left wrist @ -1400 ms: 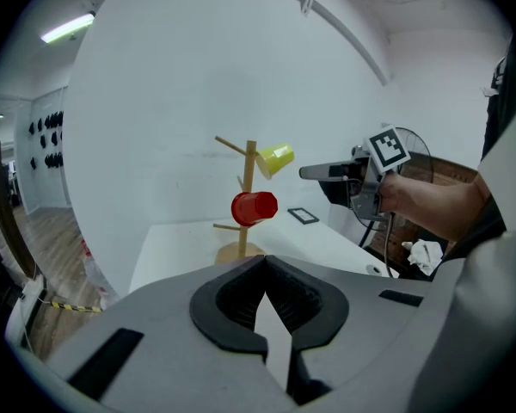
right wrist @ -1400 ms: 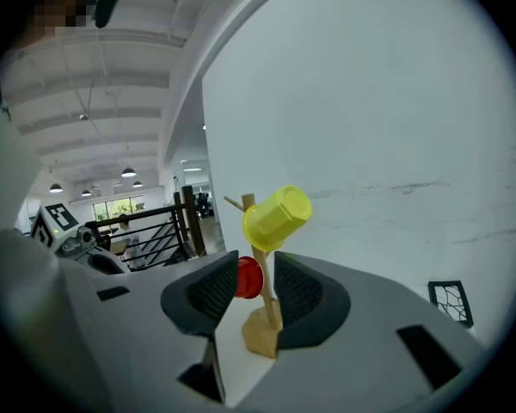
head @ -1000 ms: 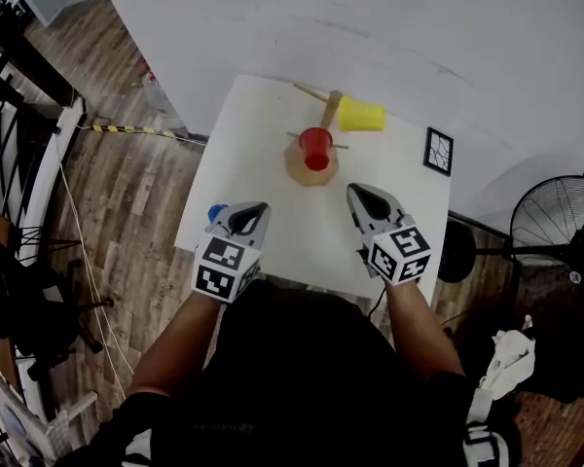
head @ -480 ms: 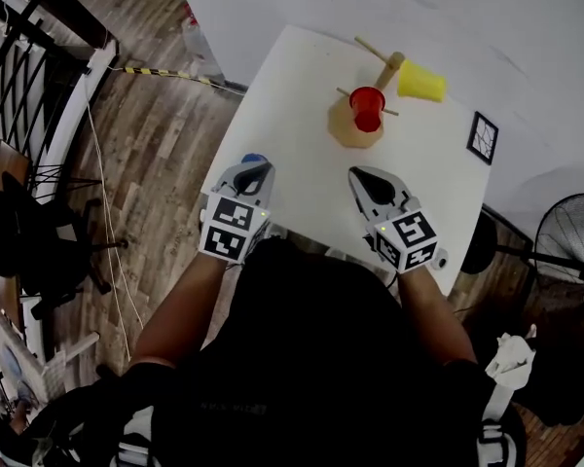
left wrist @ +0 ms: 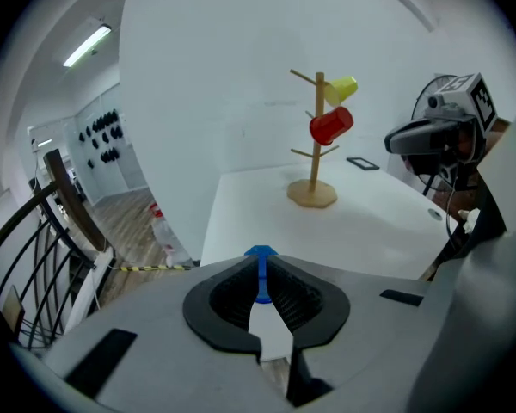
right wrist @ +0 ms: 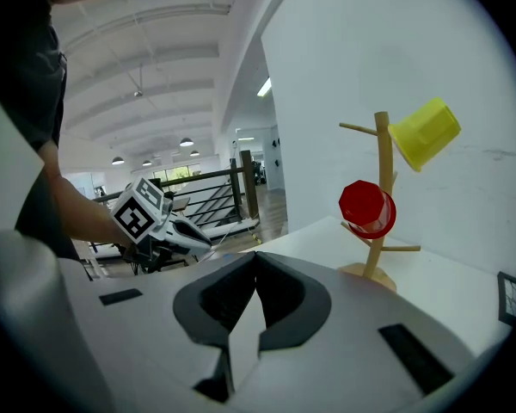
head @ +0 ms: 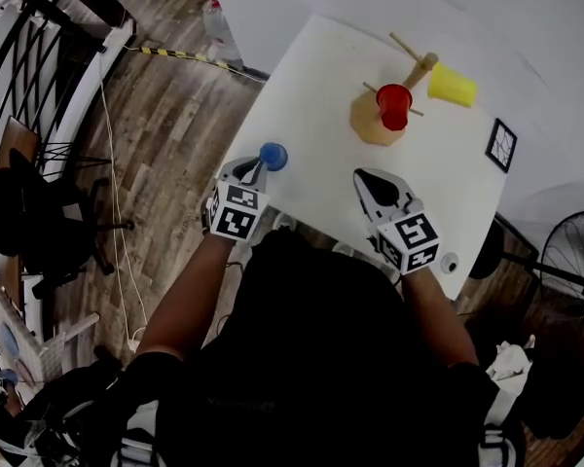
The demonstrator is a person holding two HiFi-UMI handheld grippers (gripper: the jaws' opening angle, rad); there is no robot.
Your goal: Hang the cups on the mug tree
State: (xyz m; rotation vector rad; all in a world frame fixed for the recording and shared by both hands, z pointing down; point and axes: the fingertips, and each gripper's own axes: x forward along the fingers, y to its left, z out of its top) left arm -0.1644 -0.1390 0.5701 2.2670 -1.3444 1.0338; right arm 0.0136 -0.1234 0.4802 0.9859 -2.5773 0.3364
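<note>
A wooden mug tree (head: 416, 70) stands at the far side of the white table (head: 311, 95), with a red cup (head: 394, 105) and a yellow cup (head: 452, 85) hanging on its pegs. My left gripper (head: 251, 169) is at the table's near left edge, shut on a blue cup (head: 273, 156). In the left gripper view only a thin blue part of the blue cup (left wrist: 260, 274) shows, pinched between the jaws. My right gripper (head: 372, 185) is over the table's near side, shut and empty. The right gripper view shows the mug tree (right wrist: 381, 196), the red cup (right wrist: 367, 207) and the yellow cup (right wrist: 425, 132) ahead.
A black-framed card (head: 501, 145) lies at the table's right edge, and a small round thing (head: 451, 262) sits near the front right corner. A fan (head: 569, 261) stands on the floor to the right. A black railing (head: 34, 76), a chair and a plastic bottle (head: 220, 29) are on the left.
The head view has swung, so the table sits higher and further right. The blue cup, earlier half hidden beside the left gripper, now shows whole at its tip. The right gripper holds its place.
</note>
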